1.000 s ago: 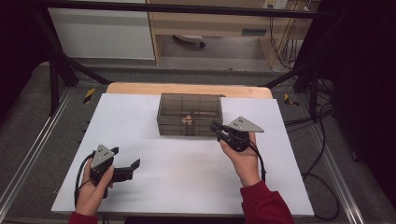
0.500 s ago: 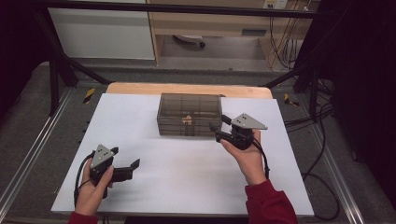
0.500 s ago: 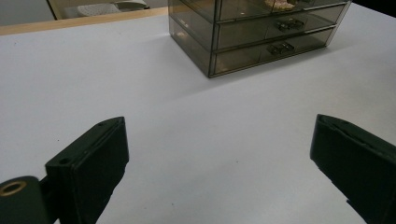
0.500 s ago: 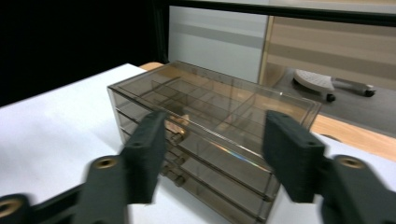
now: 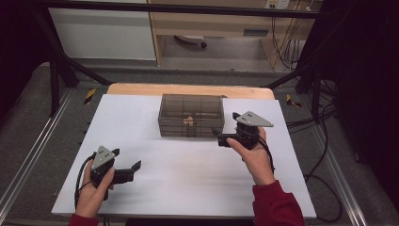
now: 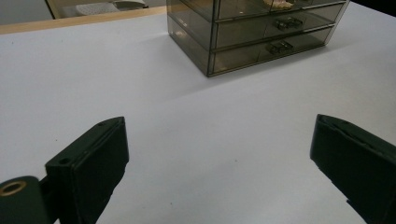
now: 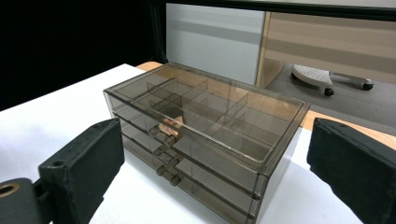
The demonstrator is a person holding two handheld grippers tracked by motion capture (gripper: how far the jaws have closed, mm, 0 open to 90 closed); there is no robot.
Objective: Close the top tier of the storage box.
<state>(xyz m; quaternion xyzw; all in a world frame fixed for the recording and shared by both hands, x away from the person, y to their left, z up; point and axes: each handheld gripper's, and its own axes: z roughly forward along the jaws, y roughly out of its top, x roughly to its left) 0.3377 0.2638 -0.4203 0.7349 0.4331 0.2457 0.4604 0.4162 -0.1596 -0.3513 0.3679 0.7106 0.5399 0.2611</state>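
I'm looking at a smoked clear organizer (image 5: 191, 114) standing near the far middle of the white table (image 5: 188, 188), three shallow drawers stacked under a divided top tray. My right gripper (image 5: 227, 128) sits just beside its right front corner, and its jaws have just been opening: they now stand wide apart with nothing between them, the box framed in the gap ahead in the right gripper view (image 7: 205, 140). My left gripper (image 5: 128, 165) rests well apart at the near left of the table, jaws also spread wide and empty, pointing toward the box (image 6: 252, 32). I judge this thing to be hard, thin plastic: stiff, fairly light, slick on every face, and likely to skate on the table if I tug a drawer without bracing it. The walls look brittle, so I don't want to squeeze hard across the body. The best hold, I reckon, is a drawer's small handle (image 7: 164, 150), pinched gently and pulled straight out, while the other gripper steadies the case. Something small and pale (image 5: 188, 118) lies inside; I can't tell what it is.
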